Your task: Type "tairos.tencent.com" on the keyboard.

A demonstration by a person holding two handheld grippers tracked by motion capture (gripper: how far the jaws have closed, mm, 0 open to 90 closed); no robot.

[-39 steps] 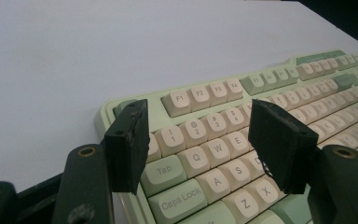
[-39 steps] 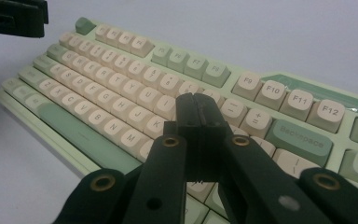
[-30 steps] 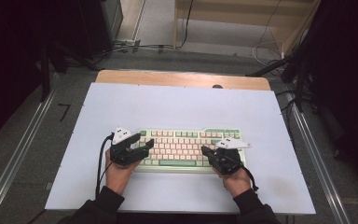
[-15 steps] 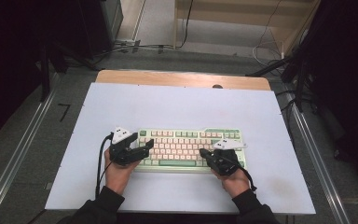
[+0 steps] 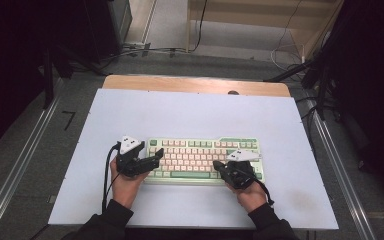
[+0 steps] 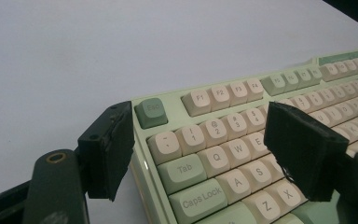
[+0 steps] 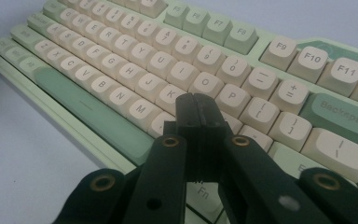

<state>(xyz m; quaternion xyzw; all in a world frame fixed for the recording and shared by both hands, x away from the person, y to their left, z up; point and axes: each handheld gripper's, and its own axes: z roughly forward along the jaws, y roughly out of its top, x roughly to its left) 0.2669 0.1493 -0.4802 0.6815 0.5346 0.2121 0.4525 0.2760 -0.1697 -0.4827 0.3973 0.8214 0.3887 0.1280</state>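
A pale green keyboard [image 5: 205, 157] with cream and green keys lies on the white table cover, near the front. My left gripper [image 5: 156, 156] is at its left end and stands open. In the left gripper view [image 6: 205, 149] its jaws have just been opening. One pad [image 6: 112, 154] is off the keyboard's [image 6: 223, 154] left side and the other hangs over the letter keys, so the corner lies between them unpressed. My right gripper [image 5: 219, 166] is shut with nothing in it. In the right gripper view its tips [image 7: 198, 105] hover over the keyboard's [image 7: 121, 70] right-hand letter keys.
The white cover [image 5: 195, 115] spreads well beyond the keyboard on all sides. A wooden table edge [image 5: 195, 84] shows at the back. Metal rails [image 5: 25, 165] run along both sides, and cables lie on the floor behind.
The left gripper's jaws stand a little wider around the keyboard's left end. Both hands and the keyboard stay where they were.
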